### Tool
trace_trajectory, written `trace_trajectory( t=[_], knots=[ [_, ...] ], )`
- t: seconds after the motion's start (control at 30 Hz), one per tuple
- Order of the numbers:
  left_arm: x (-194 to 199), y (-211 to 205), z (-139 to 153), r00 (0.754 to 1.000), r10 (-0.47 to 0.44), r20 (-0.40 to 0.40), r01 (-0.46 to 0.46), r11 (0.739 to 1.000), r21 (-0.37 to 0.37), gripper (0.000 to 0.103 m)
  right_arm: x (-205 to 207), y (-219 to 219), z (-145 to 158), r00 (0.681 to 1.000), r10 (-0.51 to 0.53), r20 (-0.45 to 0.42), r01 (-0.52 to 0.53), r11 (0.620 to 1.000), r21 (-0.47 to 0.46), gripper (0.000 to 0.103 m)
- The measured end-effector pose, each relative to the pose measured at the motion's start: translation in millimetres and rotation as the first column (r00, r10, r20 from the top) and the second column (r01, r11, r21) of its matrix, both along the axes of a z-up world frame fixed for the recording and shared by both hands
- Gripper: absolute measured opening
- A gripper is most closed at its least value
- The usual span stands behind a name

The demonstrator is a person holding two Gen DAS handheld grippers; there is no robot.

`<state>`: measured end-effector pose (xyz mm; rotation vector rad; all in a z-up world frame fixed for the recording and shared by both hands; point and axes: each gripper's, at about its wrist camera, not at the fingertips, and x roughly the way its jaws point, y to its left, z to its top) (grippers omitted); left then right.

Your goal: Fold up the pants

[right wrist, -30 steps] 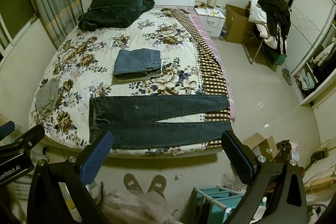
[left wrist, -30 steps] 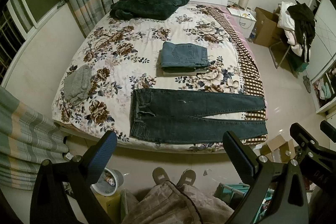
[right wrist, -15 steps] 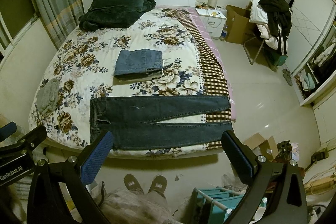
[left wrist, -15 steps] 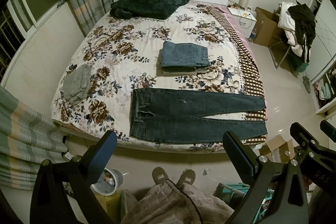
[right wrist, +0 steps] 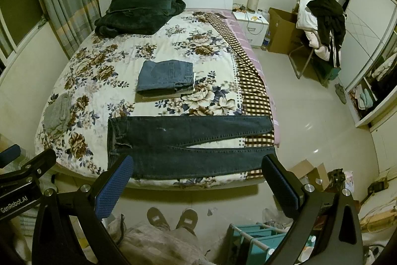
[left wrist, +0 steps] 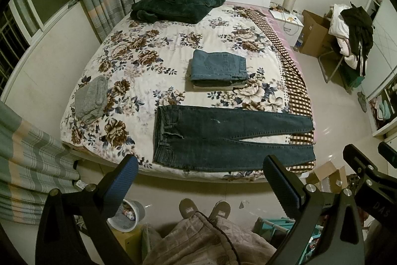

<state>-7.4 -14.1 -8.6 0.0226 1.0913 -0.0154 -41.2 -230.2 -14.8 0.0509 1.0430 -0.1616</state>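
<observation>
Left hand-held gripper point(left wrist: 198, 180): jaws spread wide, nothing between them, held high and well back from the bed point(left wrist: 139, 51). Right hand-held gripper point(right wrist: 196, 178): same, fingers apart, empty. Both appear raised for an overview before approach; judged pre-grasp, no fold begun.

Dark jeans point(left wrist: 223, 138) lie flat along near edge of bed, waistband to the left, legs running right w/ a narrow split between them, cuffs over the checked cloth point(left wrist: 295, 91) at bed's right side. Laid out full length, prob. so legs can be brought together first. Jeans sit ahead of and below both grippers, well apart, no contact.

Folded blue jeans stack point(left wrist: 218, 68) beyond, mid-bed; likely finished items. Person's slippers point(left wrist: 203, 208) at bed foot.
</observation>
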Motion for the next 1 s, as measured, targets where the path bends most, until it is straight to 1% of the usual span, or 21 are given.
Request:
trace_trajectory(
  t=[0.83, 0.87, 1.0],
  knots=[
    [1, 2, 0, 1.0, -0.002, -0.002, 0.002, 1.0, -0.005, 0.103, 3, 4, 1, 1.0, 0.002, -0.003, -0.002, 1.0, 0.003, 0.103],
    [-2, -3, -5, 1.0, -0.004, -0.004, 0.004, 1.0, -0.004, 0.103, 2, 4, 1, 1.0, 0.002, -0.004, -0.002, 1.0, 0.003, 0.103],
    [-2, -9, -8, 1.0, -0.009, -0.008, 0.009, 1.0, -0.006, 0.103, 2, 4, 0, 1.0, -0.001, -0.009, 0.001, 1.0, 0.004, 0.103]
  ],
)
